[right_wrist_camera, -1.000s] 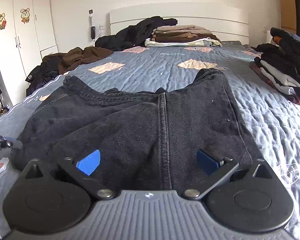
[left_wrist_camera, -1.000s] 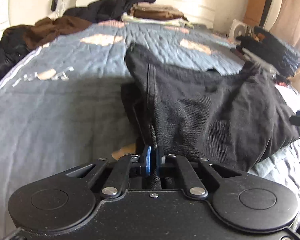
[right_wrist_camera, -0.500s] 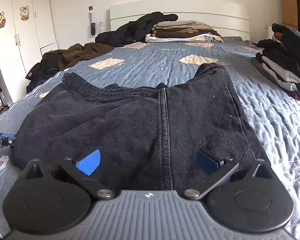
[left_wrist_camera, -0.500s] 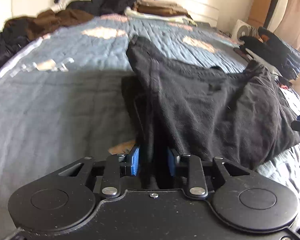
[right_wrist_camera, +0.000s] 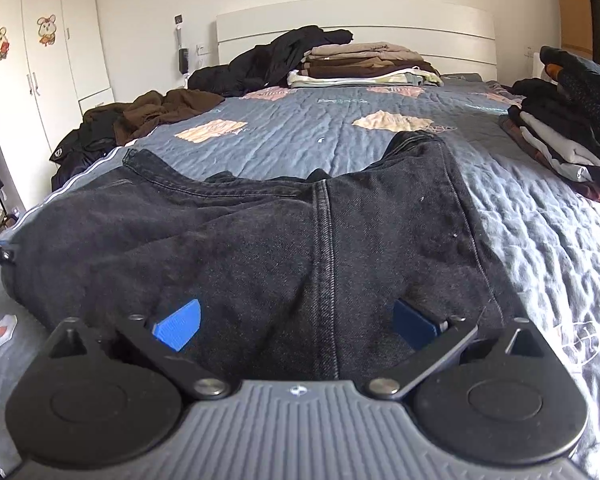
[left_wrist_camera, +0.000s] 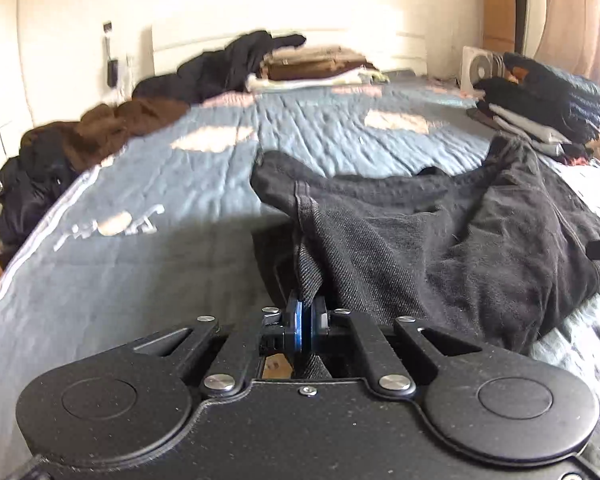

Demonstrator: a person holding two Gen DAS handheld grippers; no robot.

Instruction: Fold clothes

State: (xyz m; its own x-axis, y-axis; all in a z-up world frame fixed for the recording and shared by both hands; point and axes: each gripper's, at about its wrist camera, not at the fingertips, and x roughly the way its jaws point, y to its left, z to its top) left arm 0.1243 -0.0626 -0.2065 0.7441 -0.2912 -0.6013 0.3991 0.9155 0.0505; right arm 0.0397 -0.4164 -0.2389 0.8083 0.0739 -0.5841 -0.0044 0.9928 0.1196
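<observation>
Left gripper (left_wrist_camera: 306, 316) was clenched on a pinch of black denim at the near left edge of the jeans (left_wrist_camera: 440, 248); the blue pads (left_wrist_camera: 298, 320) met with cloth drawn up between them, a taut ridge running away from the jaws. Its jaws had just closed again on that fold. Likely reason for the hold: to lift that edge and carry it over for the next fold.

Right gripper (right_wrist_camera: 296, 322) stood released, jaws wide, blue pads (right_wrist_camera: 178, 324) spread either side of the centre seam, grasping nothing. It sat low over the near end of the jeans, probably to steady the cloth or wait for its own bite; contact with the fabric could not be told.

The jeans lay flat across the near half of the grey-blue quilt (right_wrist_camera: 300, 132), seam running away from the camera, waistband end farthest.

Beyond, toward the white headboard (right_wrist_camera: 356, 28): a folded stack (right_wrist_camera: 364, 64) in tans and browns, seemingly finished work. Left of it, a dark heap (right_wrist_camera: 276, 60) and a brown garment (right_wrist_camera: 168, 108), unfolded. At right edge, another folded pile (right_wrist_camera: 568, 124). White wardrobe (right_wrist_camera: 48, 60) with stickers at far left.
</observation>
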